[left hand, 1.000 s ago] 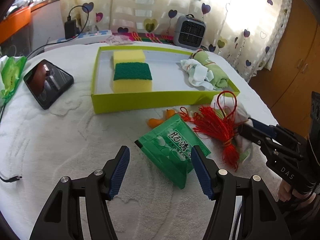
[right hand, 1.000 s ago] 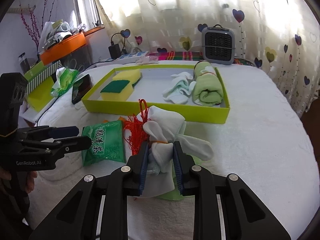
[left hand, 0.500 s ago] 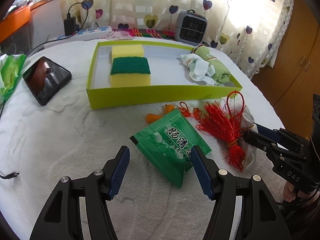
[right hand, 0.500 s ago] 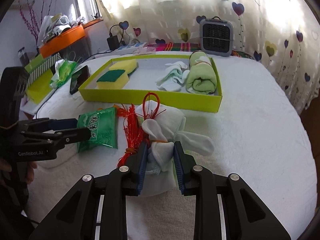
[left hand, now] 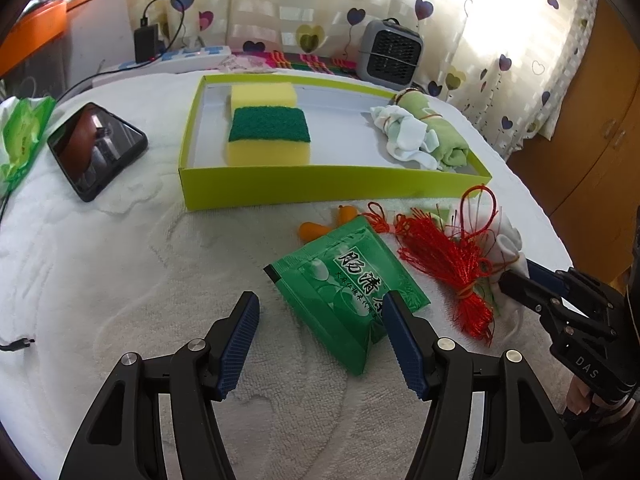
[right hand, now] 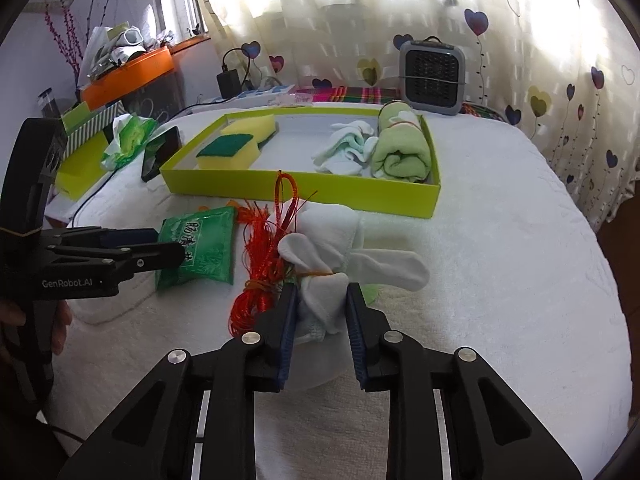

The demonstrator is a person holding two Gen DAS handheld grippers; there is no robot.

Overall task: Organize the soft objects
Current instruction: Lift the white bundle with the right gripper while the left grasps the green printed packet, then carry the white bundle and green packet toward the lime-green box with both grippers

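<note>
A white towel-covered table (right hand: 500,240) stands before heart-print curtains (right hand: 400,8). The white sock bundle (right hand: 324,248), bound by an elastic, lies beside the green tray (right hand: 304,184), pinched in the right gripper (right hand: 322,320), whose jaws have just been closing. The left gripper (left hand: 320,340) gapes wide.

Clutter crowds the near wall of the tray

On the surface (left hand: 100,280), green packet (left hand: 348,280), red tassel (left hand: 448,256) and white cloth bundle (right hand: 324,240) block the tray (left hand: 320,190); the phone (left hand: 96,148) flanks it; open towelling lies right of the bundle.
</note>
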